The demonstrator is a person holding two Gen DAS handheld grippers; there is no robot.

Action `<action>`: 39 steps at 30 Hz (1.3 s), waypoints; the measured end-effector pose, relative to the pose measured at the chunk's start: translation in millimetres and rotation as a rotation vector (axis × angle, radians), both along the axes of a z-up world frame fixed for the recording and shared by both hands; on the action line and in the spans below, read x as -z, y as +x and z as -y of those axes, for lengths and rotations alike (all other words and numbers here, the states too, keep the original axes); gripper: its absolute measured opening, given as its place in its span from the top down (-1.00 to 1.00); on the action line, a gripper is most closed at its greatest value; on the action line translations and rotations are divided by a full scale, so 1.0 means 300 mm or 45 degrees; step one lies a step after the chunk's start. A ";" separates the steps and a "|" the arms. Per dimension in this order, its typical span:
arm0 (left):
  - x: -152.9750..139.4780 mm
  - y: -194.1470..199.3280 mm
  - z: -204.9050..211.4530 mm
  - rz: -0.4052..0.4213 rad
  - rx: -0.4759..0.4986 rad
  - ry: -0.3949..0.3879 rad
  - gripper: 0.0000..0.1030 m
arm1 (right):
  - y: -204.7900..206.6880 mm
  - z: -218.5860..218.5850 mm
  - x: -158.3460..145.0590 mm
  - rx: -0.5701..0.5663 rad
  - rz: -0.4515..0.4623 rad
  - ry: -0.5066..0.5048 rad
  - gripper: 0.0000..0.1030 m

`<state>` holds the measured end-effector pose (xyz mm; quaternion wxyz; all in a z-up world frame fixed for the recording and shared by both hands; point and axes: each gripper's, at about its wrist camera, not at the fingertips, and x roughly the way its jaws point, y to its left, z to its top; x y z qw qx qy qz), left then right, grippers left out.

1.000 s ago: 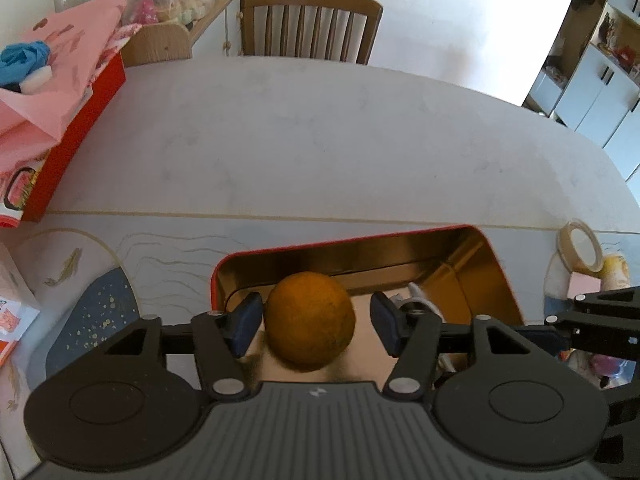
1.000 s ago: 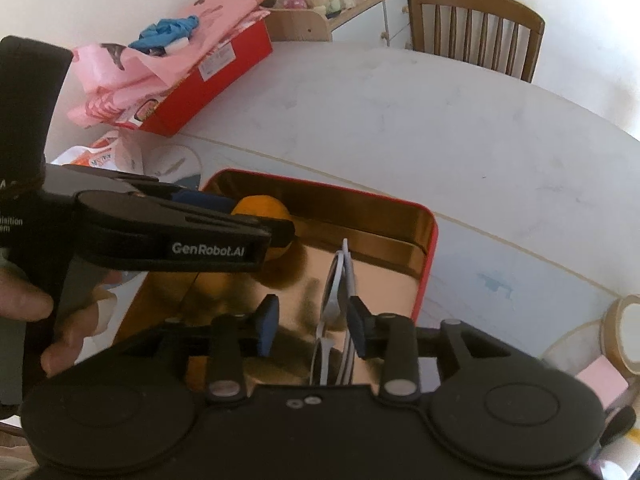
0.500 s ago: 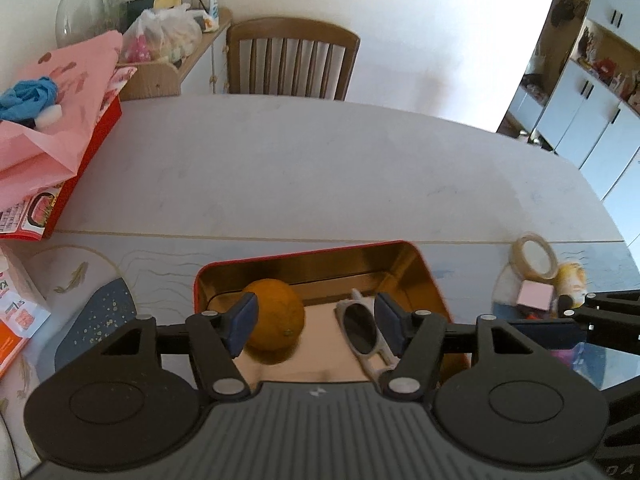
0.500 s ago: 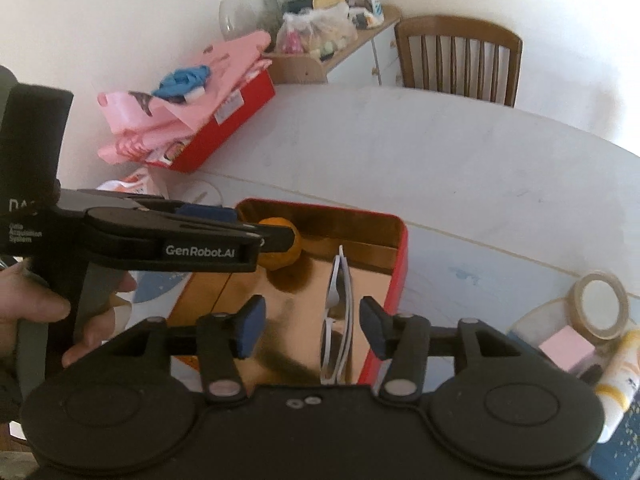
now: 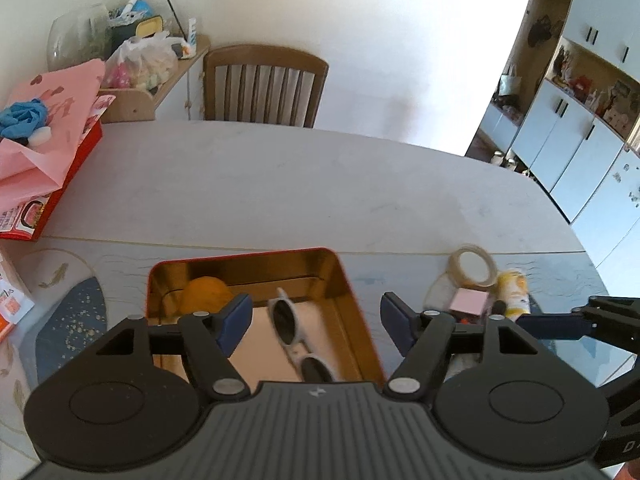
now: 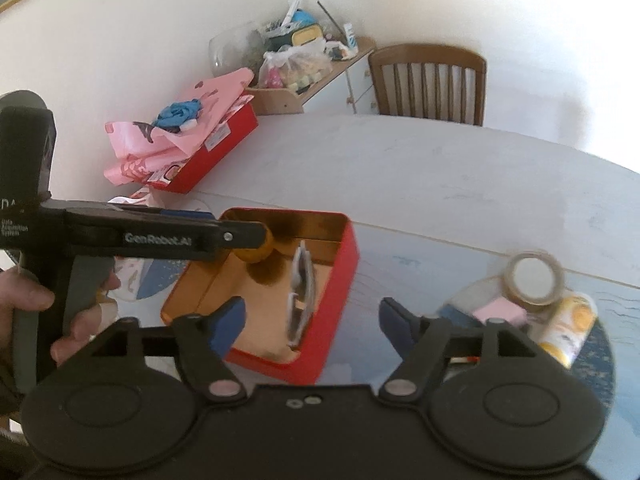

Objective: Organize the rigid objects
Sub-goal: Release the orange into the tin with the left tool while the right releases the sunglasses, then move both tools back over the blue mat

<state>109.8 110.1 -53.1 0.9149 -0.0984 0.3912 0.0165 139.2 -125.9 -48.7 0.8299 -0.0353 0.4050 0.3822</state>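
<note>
Hovering above the red tin [image 5: 360, 300], the left gripper [image 5: 316, 320] has its 2 blue pads spread wide with nothing between them; its jaws have just been opening. The right gripper [image 6: 310, 322] hangs over the near right corner of the tin, jaws also just opened wide and gripping nothing. Inside the tin, the orange [image 5: 204, 292] sits against the far left corner, and the white sunglasses [image 5: 294, 334] lie folded along the gold floor toward the right wall, apart from the orange. Right of the tin, on the table [image 5: 280, 184], a tape roll [image 6: 534, 278], a pink block [image 6: 500, 314] and a yellow tube [image 6: 570, 330] cluster together. A hand [image 6: 36, 312] holds the left gripper's handle, left of the tin.
</note>
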 end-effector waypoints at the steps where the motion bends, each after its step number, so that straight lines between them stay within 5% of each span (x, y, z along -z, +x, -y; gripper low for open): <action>1: -0.004 -0.003 0.016 0.005 0.005 -0.003 -0.37 | -0.004 0.022 -0.002 0.012 0.010 -0.001 -0.56; 16: -0.028 -0.008 0.234 0.112 -0.033 -0.046 -0.64 | 0.012 0.394 0.048 0.181 0.008 0.024 -0.99; 30: 0.079 0.044 0.486 0.040 0.069 -0.041 -0.64 | 0.151 0.612 0.131 0.272 -0.013 -0.078 -1.00; 39: 0.191 0.096 0.634 -0.057 0.158 -0.005 -0.64 | 0.288 0.617 0.214 0.320 -0.079 -0.094 -0.99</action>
